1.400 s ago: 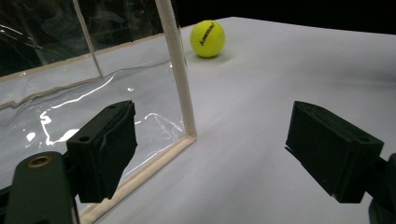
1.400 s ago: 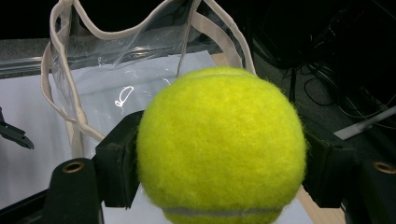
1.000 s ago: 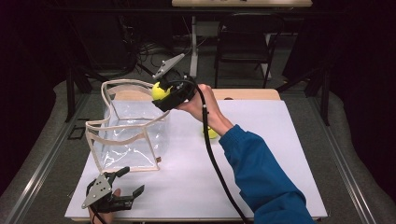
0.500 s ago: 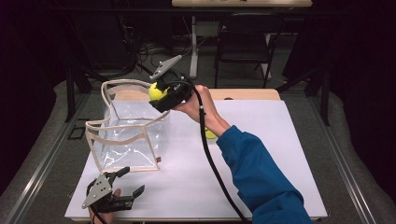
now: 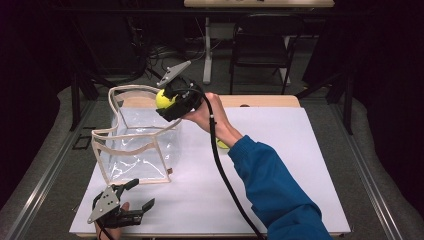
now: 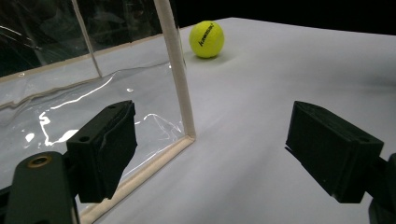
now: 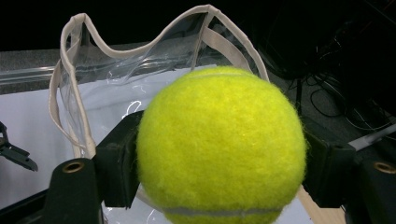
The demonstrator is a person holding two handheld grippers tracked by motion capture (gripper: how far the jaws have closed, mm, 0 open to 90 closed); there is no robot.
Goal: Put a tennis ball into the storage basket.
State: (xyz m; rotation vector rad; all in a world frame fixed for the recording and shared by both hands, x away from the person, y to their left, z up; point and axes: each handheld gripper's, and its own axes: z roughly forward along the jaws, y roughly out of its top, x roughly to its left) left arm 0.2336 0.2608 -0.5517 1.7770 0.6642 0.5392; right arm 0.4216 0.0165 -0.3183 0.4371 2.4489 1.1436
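Observation:
My right gripper hangs above the far right corner of a clear plastic bag with beige trim, shut on a yellow tennis ball. In the right gripper view the ball sits pressed between both black jaws, with the bag's open rim just beyond it. A second tennis ball lies on the white table, partly behind the blue sleeve; it also lies past the bag's corner as a ball. My left gripper rests open near the table's front left, nothing between its jaws.
The white tabletop has bare room right of the sleeve and in front of the bag. A wooden strip runs along the far edge. A dark chair and cables stand behind the table.
The right gripper with its ball has drifted a little to the left, toward the bag's opening. The left gripper has stayed put.

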